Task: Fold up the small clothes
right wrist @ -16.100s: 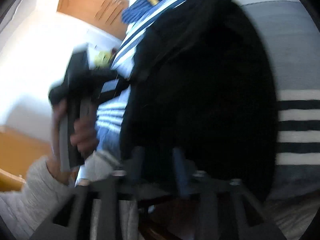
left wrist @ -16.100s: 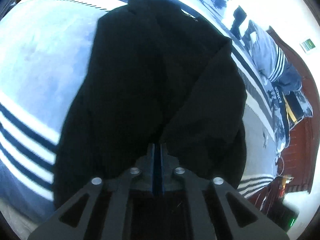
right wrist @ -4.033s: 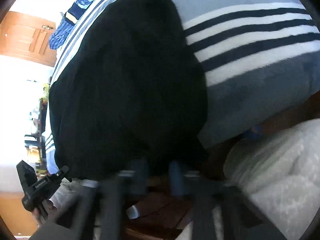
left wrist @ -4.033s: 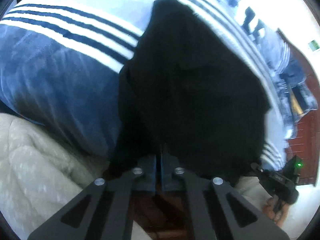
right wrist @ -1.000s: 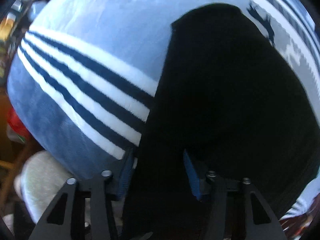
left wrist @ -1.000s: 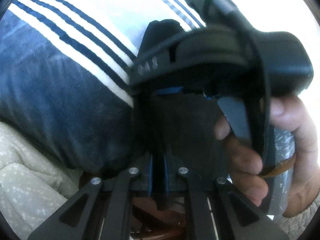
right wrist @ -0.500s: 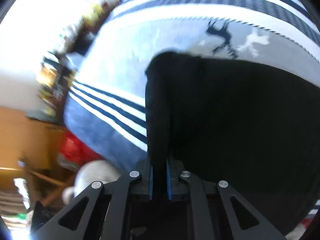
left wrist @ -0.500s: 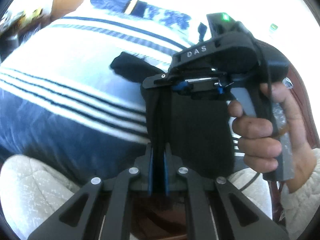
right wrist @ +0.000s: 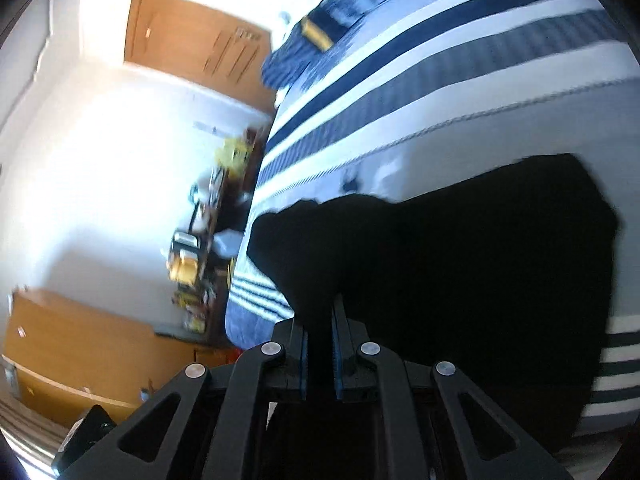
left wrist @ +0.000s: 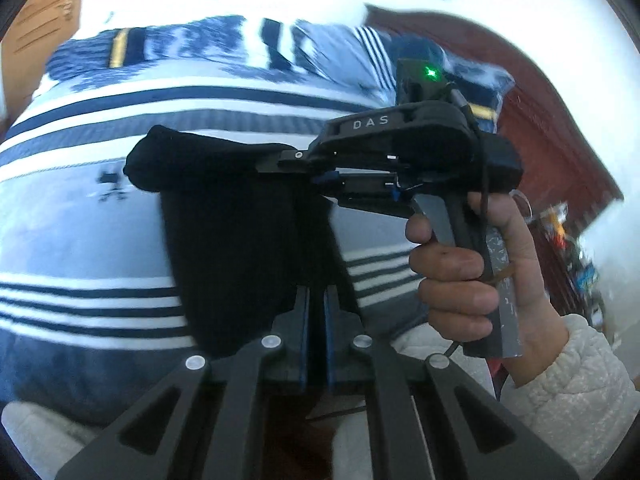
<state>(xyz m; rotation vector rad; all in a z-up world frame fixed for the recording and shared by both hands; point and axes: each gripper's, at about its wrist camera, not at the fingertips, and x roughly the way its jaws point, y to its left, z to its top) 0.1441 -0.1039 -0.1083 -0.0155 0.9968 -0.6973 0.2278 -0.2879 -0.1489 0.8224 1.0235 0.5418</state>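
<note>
A black garment (left wrist: 232, 224) hangs lifted above the striped blue and white blanket (left wrist: 80, 224). My left gripper (left wrist: 316, 300) is shut on its near lower edge. In the left wrist view my right gripper (left wrist: 304, 168), held in a hand, is shut on the garment's upper right edge. In the right wrist view my right gripper (right wrist: 318, 320) pinches a fold of the black garment (right wrist: 460, 280), which spreads to the right over the blanket (right wrist: 440, 92).
Blue patterned pillows (left wrist: 200, 52) lie at the bed's head. A dark red wooden headboard (left wrist: 540, 128) is at right. A wooden door (right wrist: 192, 44), a cluttered shelf (right wrist: 208, 220) and a wooden desk (right wrist: 80, 352) stand left of the bed.
Both grippers have risen, lifting the garment off the blanket. The right gripper shut on the garment about half a second ago and has moved farther from the left camera.
</note>
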